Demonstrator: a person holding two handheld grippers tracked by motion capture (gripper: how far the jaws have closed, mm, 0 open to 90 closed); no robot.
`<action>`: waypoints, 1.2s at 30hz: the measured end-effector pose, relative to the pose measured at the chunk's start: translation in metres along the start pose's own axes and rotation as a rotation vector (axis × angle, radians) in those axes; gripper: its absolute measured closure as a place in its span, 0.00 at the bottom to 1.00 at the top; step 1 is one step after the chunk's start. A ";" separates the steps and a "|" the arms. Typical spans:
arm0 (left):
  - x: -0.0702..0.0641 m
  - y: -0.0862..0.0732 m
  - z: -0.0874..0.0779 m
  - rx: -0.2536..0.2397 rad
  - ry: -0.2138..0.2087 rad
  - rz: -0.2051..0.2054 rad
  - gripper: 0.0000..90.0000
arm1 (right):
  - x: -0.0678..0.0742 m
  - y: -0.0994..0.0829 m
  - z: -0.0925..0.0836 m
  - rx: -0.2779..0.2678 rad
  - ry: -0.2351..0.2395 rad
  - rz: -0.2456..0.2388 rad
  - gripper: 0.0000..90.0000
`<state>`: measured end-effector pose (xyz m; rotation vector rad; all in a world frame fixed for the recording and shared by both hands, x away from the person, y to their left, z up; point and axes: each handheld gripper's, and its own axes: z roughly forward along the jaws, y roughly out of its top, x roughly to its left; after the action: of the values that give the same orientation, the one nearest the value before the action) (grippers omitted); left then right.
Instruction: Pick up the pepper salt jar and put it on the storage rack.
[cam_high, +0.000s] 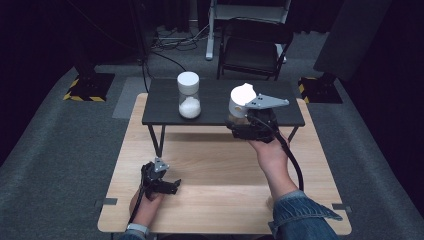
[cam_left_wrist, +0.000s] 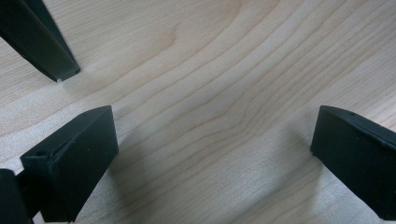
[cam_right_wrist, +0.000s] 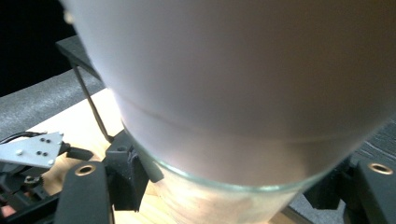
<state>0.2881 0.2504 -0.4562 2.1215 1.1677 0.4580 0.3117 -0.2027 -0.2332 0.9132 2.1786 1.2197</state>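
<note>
A glass jar with a white lid (cam_high: 189, 95) and white powder in its bottom stands upright on the left half of a low black shelf (cam_high: 215, 117). A second white-lidded jar (cam_high: 241, 101) is held tilted over the shelf's right half, with my right gripper (cam_high: 241, 124) shut on its glass body. In the right gripper view this jar (cam_right_wrist: 243, 70) sits very close between the jaws, its lid towards the camera. My left gripper (cam_high: 170, 185) rests low on the wooden table (cam_high: 220, 200), and its jaws stand wide apart over bare wood (cam_left_wrist: 212, 154).
The black shelf stands on thin black legs (cam_left_wrist: 42, 42) at the far half of the wooden table. A black chair (cam_high: 255, 47) and stand bases sit on the grey floor beyond. My left gripper (cam_right_wrist: 32, 149) also appears low at the left in the right gripper view.
</note>
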 end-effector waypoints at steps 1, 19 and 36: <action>0.000 0.000 0.000 0.000 0.000 0.001 0.01 | -0.001 0.001 0.002 0.001 -0.001 0.003 0.34; 0.000 0.000 0.000 -0.003 -0.001 0.003 0.01 | -0.021 0.011 0.022 0.002 -0.013 0.025 0.34; 0.001 0.000 0.000 -0.001 -0.001 0.003 0.01 | -0.029 0.021 0.042 0.015 -0.018 0.020 0.34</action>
<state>0.2887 0.2507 -0.4564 2.1226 1.1636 0.4584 0.3660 -0.1934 -0.2327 0.9503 2.1717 1.2014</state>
